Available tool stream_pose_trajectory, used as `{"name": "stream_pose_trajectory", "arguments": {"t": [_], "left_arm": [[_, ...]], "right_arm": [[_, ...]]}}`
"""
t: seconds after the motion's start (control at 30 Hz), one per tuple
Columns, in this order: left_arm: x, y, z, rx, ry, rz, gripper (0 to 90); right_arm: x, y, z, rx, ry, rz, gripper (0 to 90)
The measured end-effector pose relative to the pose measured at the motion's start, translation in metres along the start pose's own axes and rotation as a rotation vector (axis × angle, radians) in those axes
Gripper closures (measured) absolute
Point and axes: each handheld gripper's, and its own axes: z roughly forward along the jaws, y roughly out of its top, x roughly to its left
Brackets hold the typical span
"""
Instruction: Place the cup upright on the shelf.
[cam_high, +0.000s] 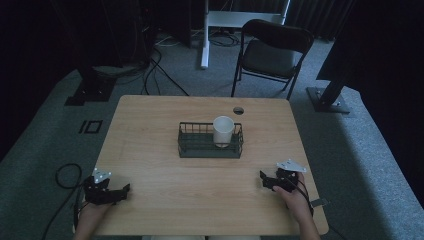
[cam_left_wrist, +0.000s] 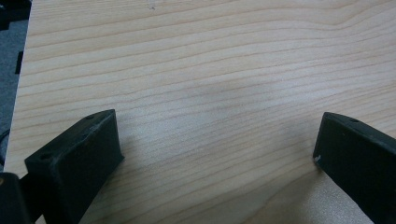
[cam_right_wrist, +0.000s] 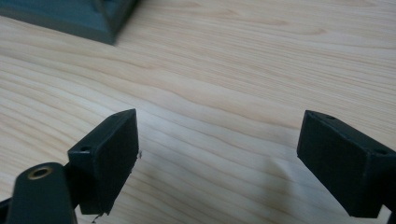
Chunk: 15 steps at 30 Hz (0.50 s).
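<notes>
A white cup (cam_high: 223, 130) stands upright in the right part of a dark wire basket (cam_high: 192, 146) at the middle of the wooden table (cam_high: 150, 125). My left gripper (cam_high: 122, 190) rests at the table's front left corner, held by a hand, jaws wide apart over bare wood (cam_left_wrist: 215, 116). My right gripper (cam_high: 263, 178) sits at the front right, also open, with nothing between its jaws (cam_right_wrist: 217, 135). A corner of the basket (cam_right_wrist: 84, 18) shows at the top left of the right gripper view.
A round cable hole (cam_high: 238, 110) lies in the table's far edge behind the basket. A dark folding chair (cam_high: 270, 55) stands beyond the table. Cables (cam_high: 65, 175) trail on the grey carpet at the left, and stand bases flank the table.
</notes>
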Motion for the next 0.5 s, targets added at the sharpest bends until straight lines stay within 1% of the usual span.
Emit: {"name": "stream_pose_trajectory", "arguments": {"t": [0.03,0.1,0.17,0.3,0.37,0.5], "left_arm": [[0.0000,0.0000,0.0000,0.000,0.000,0.000,0.9],[0.0000,0.0000,0.0000,0.000,0.000,-0.001,0.9],[0.0000,0.0000,0.0000,0.000,0.000,0.000,1.0],[0.0000,0.0000,0.0000,0.000,0.000,0.000,0.9],[0.0000,0.0000,0.0000,0.000,0.000,0.000,0.9],[0.0000,0.0000,0.0000,0.000,0.000,0.000,0.9]], "right_arm": [[-0.0010,-0.0006,-0.0003,0.011,-0.009,-0.004,12.6],[-0.0032,-0.0015,-0.0008,0.022,-0.017,0.012,12.6],[-0.0039,-0.0023,-0.0010,0.038,-0.025,0.014,12.6],[-0.0033,-0.0037,-0.0003,0.087,-0.045,0.027,12.6],[-0.0043,-0.0042,-0.0002,0.096,-0.039,0.061,12.2],[-0.0042,-0.0049,-0.0010,0.097,-0.039,0.068,12.3]]}}
